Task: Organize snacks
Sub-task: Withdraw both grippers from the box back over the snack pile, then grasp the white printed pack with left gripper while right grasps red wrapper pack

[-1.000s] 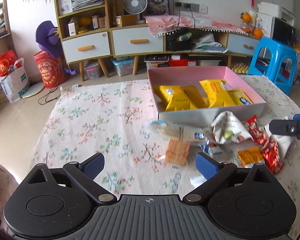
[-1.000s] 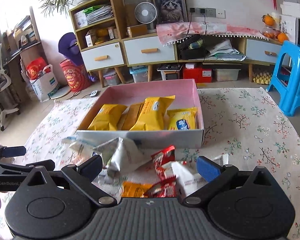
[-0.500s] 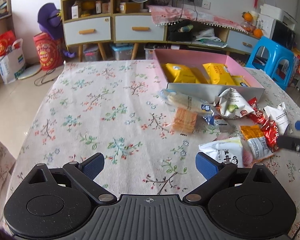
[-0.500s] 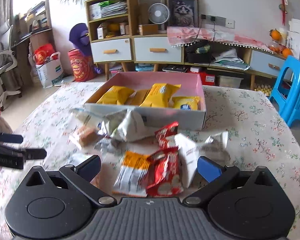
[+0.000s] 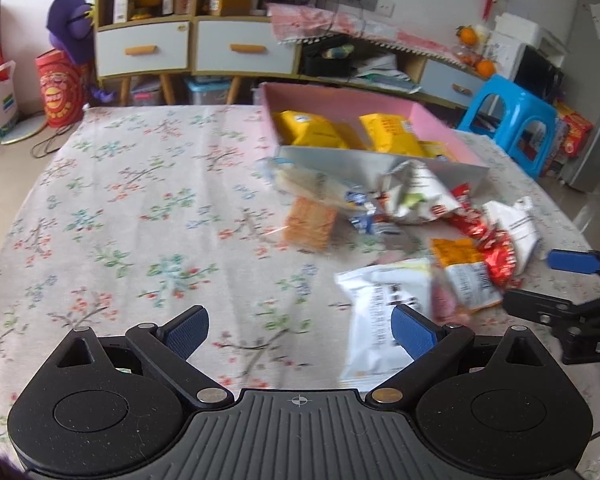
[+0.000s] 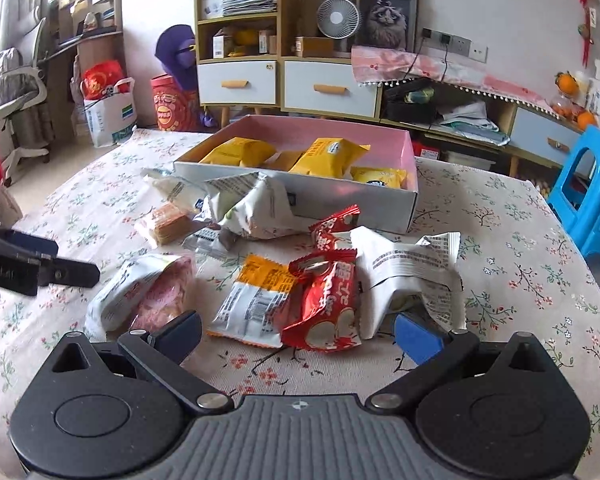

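Plainly, the red packet [image 6: 324,304] at twelve o'clock of the wide-spread, empty right gripper [image 6: 298,334] looked light, crinkly and slippery, best pinched across its flat middle.

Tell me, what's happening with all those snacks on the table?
A person is tidying snacks with a two-finger tool in each hand. Both the left tool and the right tool are open and hold nothing. Several yellow snack packets already lie in the pink-lined cardboard box. A loose pile, including a red foil packet and a white crinkled bag, lies on the floral tablecloth in front of the box.
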Demonstrator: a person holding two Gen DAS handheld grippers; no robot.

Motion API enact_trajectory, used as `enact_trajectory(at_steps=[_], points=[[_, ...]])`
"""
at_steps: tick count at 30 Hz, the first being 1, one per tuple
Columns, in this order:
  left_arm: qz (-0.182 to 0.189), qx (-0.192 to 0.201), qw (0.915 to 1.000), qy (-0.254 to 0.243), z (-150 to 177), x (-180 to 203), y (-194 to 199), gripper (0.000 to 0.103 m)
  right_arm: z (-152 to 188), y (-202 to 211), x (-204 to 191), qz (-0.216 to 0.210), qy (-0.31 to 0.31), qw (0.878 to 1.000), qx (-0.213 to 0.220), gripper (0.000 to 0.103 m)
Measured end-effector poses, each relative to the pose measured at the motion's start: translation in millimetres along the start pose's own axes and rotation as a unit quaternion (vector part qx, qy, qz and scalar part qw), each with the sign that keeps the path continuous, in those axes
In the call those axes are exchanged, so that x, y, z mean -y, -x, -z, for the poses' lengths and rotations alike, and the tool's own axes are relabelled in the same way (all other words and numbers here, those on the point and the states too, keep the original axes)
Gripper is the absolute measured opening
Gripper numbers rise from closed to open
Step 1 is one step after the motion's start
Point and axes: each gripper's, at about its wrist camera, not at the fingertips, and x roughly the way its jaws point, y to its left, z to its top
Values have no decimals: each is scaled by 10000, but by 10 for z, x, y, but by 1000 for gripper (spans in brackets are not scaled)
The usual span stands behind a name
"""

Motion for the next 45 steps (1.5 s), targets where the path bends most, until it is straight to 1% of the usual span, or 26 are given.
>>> enact_trajectory(at_steps=[3,5,6,8,11,12,13,14,15,17,18,22,24,25,27,28,29,30,32,33,37,39,41,43,45], points=[[194,100,9998,21,-13,86,12,97,-29,-7,39,-178,-147,9997,22,92],[324,126,9994,40,-22,125,1,95,-50,-20,58,-337,-255,9991,21,84],[398,129,9991,51,-22,145,-9,92,-57,-33,61,-414,-295,9987,3,82],[501,86,9987,70,-21,179,-39,87,-68,-64,64,-556,-364,9978,-41,74],[564,-23,9984,50,-10,209,-95,76,-75,-116,46,-611,-376,9974,-88,68],[565,-72,9984,45,-4,217,-118,69,-77,-139,41,-603,-371,9974,-116,68],[576,-123,9982,60,2,221,-144,65,-79,-160,37,-570,-372,9976,-126,67],[614,-170,9979,100,6,215,-165,62,-83,-182,46,-546,-375,9977,-136,65],[654,-216,9975,159,20,206,-179,56,-85,-201,54,-531,-382,9978,-148,63],[712,-222,9969,239,27,190,-195,53,-84,-244,74,-503,-442,9976,-185,52],[729,-217,9968,241,24,190,-196,49,-80,-267,98,-495,-488,9973,-216,50],[686,-237,9971,233,13,196,-189,49,-91,-306,178,-451,-735,9961,-188,48],[598,-258,9976,216,-5,192,-174,48,-101,-322,218,-440,-834,9954,-184,47],[444,-256,9986,135,-13,202,-162,46,-100,-332,236,-419,-871,9951,-186,45],[-72,-240,9994,-220,-16,232,-154,45,-115,-342,275,-378,-940,9947,-173,42],[-308,-231,9985,-387,-10,239,-157,45,-120,-338,290,-365,-970,9945,-164,40],[-455,-230,9975,-487,-3,231,-163,45,-126,-338,301,-346,-991,9943,-160,39],[-512,-238,9970,-529,1,215,-169,46,-133,-345,307,-326,-999,9943,-158,38],[-520,-287,9971,-477,10,176,-187,47,-137,-363,308,-288,-971,9947,-176,38],[-522,-314,9972,-444,17,162,-200,51,-136,-373,301,-270,-943,9950,-176,38],[-522,-267,9973,-437,29,135,-224,51,-141,-393,266,-204,-775,9967,-131,39],[-506,-214,9975,-446,38,138,-236,51,-144,-405,273,-193,-757,9969,-106,41],[-511,-148,9974,-487,47,143,-246,51,-145,-419,287,-210,-758,9969,-96,49],[-512,-85,9972,-531,56,147,-252,51,-141,-436,312,-256,-787,9965,-100,53],[-501,-47,9972,-544,61,144,-254,50,-135,-448,335,-296,-830,9961,-93,54]])
